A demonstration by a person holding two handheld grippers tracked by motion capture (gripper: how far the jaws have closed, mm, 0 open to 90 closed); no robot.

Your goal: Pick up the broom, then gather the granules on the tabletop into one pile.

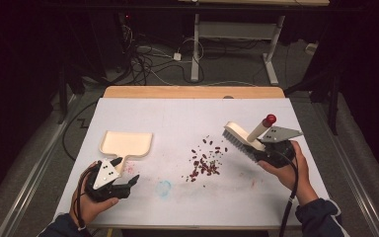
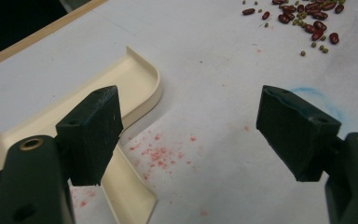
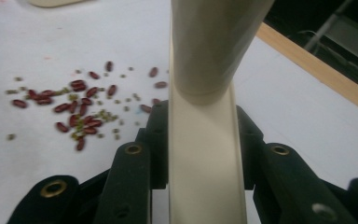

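Right gripper (image 1: 256, 149) clamped on cream brush (image 1: 241, 137), raised right of scattered red beans (image 1: 205, 163) on white table (image 1: 187, 113); left gripper (image 1: 128, 180) spread wide, empty, just beside cream dustpan (image 1: 127, 142) handle

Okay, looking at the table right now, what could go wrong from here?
The dustpan lies flat and unheld, the left gripper open above its handle, so a sweep might push it away. The beans are scattered loosely; the brush held in the right gripper may flick some off the table.
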